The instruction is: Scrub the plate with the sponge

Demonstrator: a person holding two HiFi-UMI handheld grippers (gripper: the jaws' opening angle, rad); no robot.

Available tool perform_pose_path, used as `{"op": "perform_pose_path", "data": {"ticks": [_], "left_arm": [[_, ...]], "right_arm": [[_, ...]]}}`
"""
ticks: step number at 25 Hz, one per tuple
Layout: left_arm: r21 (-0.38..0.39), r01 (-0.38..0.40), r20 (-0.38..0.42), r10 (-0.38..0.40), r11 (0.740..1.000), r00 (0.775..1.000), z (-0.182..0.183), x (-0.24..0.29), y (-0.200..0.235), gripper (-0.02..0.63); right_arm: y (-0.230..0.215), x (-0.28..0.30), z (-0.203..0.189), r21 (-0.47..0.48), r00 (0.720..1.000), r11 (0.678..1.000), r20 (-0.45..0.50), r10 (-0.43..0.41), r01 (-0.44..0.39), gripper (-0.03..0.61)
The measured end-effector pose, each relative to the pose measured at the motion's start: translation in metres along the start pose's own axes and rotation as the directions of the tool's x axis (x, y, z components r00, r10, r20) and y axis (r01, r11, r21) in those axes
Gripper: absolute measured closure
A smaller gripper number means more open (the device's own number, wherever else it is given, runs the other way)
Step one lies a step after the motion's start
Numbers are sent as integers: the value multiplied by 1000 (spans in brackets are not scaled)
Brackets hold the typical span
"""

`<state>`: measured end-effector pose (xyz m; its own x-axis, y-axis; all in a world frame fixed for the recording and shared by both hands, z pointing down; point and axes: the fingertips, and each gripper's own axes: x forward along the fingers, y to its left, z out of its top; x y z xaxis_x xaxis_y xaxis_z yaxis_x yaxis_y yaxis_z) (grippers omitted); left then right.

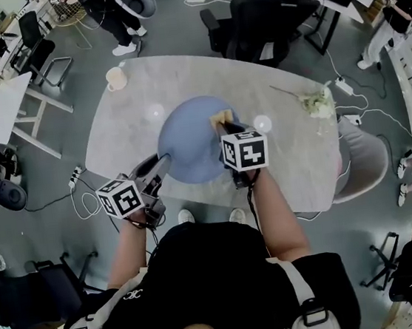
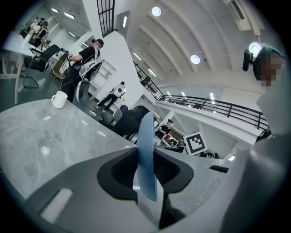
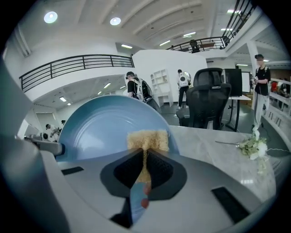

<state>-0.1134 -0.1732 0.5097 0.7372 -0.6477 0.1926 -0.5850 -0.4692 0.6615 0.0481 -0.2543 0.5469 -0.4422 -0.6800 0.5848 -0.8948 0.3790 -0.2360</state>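
Left gripper view: I read the left gripper (image 2: 146,157) with its jaws clamped on the rim of the blue plate (image 2: 146,136). The plate stands edge-on between the two dark pads, and both pads bear on it. The plate is tilted up on its edge above the grey marble table (image 2: 45,132).

Right gripper view: the right gripper (image 3: 145,157) has its jaws closed on the yellow sponge (image 3: 148,140), pinching it thin. The free end of the sponge fans out past the tips. The sponge sits in front of the plate's concave face, low and towards its right rim. I cannot confirm contact between sponge and plate.

Head view: the left gripper holds the plate at its near-left rim, and the right gripper comes in over the right side. Both are over the middle of the table.

Further out, a white mug (image 1: 115,79) stands at the far-left table edge. A sprig of white flowers (image 1: 317,101) lies at the right end. A black office chair (image 3: 207,104) stands beyond the table.
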Motion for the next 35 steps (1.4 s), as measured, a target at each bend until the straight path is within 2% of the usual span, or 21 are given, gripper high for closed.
{"op": "perform_pose_path", "data": {"ticks": [2, 6, 10, 13, 20, 23, 27, 30, 35], "left_arm": [[-33, 12, 15, -12, 999, 1000, 2, 0, 0, 523], [-179, 28, 72, -15, 983, 997, 9, 2, 6, 517], [-271, -20, 108, 51, 962, 993, 12, -6, 25, 517], [-316, -52, 106, 89, 947, 990, 11, -9, 36, 517], [-340, -121, 91, 161, 933, 983, 5, -9, 51, 517], [-351, -128, 87, 169, 927, 982, 4, -9, 53, 517], [-349, -116, 73, 150, 930, 986, -1, -7, 49, 518], [-327, -105, 38, 124, 939, 991, -11, 0, 42, 520], [-293, -79, -17, 78, 953, 997, -28, 15, 25, 520]], "right_arm": [[-5, -3, 5, -3, 1000, 1000, 5, -15, 15, 555], [-4, -1, 2, -65, 999, 997, -6, -45, 45, 557], [10, 2, -17, -106, 997, 994, -72, -25, 17, 557], [24, 4, -36, -140, 991, 990, -131, -5, -13, 557], [87, 10, -89, -178, 963, 971, -245, 113, -159, 557], [113, 11, -95, -174, 951, 959, -252, 177, -224, 557], [129, 10, -87, -157, 948, 953, -231, 220, -260, 557], [129, 10, -78, -124, 951, 957, -202, 236, -263, 557], [99, 9, -57, -95, 974, 978, -145, 172, -187, 556]]}}
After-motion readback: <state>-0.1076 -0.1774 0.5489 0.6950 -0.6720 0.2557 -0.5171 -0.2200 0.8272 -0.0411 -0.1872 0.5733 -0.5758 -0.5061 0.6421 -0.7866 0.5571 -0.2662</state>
